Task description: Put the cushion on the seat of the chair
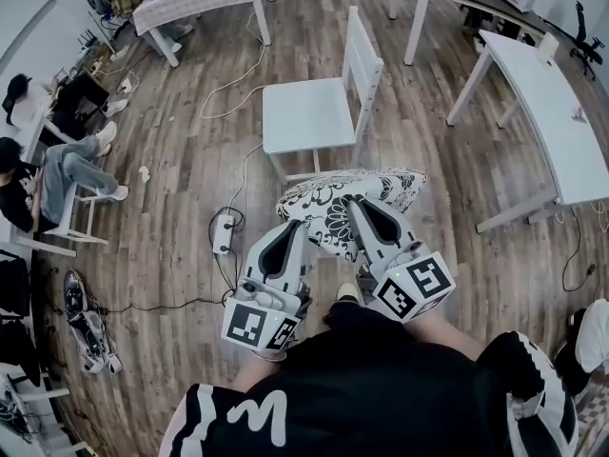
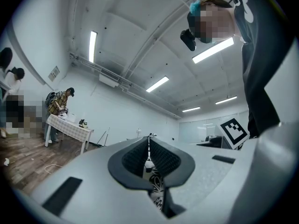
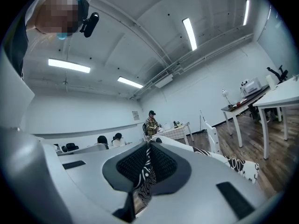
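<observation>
Dark top of the person [image 1: 381, 388] fills the bottom of the head view; marker cubes [image 1: 259, 327] sit just past it, then the jaws.

left gripper [image 1: 301, 227]: clamped on the near edge of the cushion [image 1: 381, 187]; its own view shows patterned fabric pinched thin between the pads, jaws almost together.

right gripper [image 1: 364, 208]: same grip further along that edge; black-and-white fabric runs up through the closed pads, with the rest of the cushion bulging off to the right in the right gripper view.

Reason for two pinches on one edge, my read: the cushion is soft and wide, so a single pinch would let it fold and swing; two spaced grips keep it roughly flat and steerable.

Cushion is in the air above the floor [image 1: 190, 160], in front of the person and short of the chair [image 1: 364, 65]; not over the seat [image 1: 309, 112] yet; seat is bare, backrest on its right side in the head view.

Next needs a carry forward, then lowering flat onto the seat clear of the backrest; power strip [image 1: 225, 233] and its cable lie on the floor near the path, possible snag.
</observation>
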`<state>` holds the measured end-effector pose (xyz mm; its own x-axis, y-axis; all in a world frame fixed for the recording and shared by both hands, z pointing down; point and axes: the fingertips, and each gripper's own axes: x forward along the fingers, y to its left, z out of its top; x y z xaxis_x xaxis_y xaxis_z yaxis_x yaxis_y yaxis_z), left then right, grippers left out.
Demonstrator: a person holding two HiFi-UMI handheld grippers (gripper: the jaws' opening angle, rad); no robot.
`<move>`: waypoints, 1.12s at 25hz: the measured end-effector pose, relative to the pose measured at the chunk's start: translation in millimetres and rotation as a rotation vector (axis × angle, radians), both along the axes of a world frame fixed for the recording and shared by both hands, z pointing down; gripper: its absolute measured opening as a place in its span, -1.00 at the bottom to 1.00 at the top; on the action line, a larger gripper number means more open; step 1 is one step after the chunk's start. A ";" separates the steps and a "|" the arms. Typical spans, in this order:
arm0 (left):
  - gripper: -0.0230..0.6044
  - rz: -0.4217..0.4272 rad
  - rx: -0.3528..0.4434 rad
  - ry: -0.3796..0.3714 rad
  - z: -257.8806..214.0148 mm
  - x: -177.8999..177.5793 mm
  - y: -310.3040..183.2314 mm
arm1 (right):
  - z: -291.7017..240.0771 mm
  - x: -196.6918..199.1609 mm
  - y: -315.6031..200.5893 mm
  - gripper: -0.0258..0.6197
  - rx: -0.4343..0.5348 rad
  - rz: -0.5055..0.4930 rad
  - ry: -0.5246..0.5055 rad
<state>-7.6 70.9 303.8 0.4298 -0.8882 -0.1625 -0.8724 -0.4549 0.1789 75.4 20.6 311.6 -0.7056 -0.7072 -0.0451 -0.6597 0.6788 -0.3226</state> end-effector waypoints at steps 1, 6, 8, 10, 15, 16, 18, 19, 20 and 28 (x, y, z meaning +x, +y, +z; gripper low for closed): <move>-0.88 -0.005 0.001 -0.002 -1.0 1.9 -10.0 | -0.2 1.1 -10.4 -0.81 -0.001 -0.007 -0.001; -0.88 -0.028 0.013 -0.007 -0.6 3.6 -27.4 | 3.2 1.7 -29.7 -0.81 0.000 -0.031 -0.006; -0.88 -0.041 0.014 -0.006 0.2 5.3 -35.5 | 3.8 4.1 -38.1 -0.81 0.001 -0.040 -0.008; -0.88 -0.053 0.012 -0.005 1.6 7.0 -43.4 | 4.8 6.5 -46.7 -0.81 0.001 -0.049 -0.007; -0.88 -0.078 0.001 -0.012 9.3 6.8 -44.7 | 13.2 7.2 -54.0 -0.81 -0.010 -0.061 -0.014; -0.88 -0.083 -0.003 -0.014 10.7 6.3 -44.2 | 15.2 7.1 -54.4 -0.81 -0.015 -0.064 -0.015; -0.88 -0.097 -0.011 -0.016 13.2 5.1 -43.8 | 19.2 6.7 -55.2 -0.81 -0.026 -0.071 -0.018; -0.88 -0.103 -0.015 -0.018 14.4 4.5 -44.0 | 21.1 6.3 -56.1 -0.81 -0.031 -0.075 -0.020; -0.88 -0.108 -0.019 -0.019 15.6 4.1 -44.4 | 22.9 5.8 -57.4 -0.81 -0.037 -0.079 -0.023; -0.88 -0.122 -0.030 -0.017 22.8 -5.4 -53.9 | 37.5 0.5 -68.4 -0.81 -0.091 -0.092 -0.049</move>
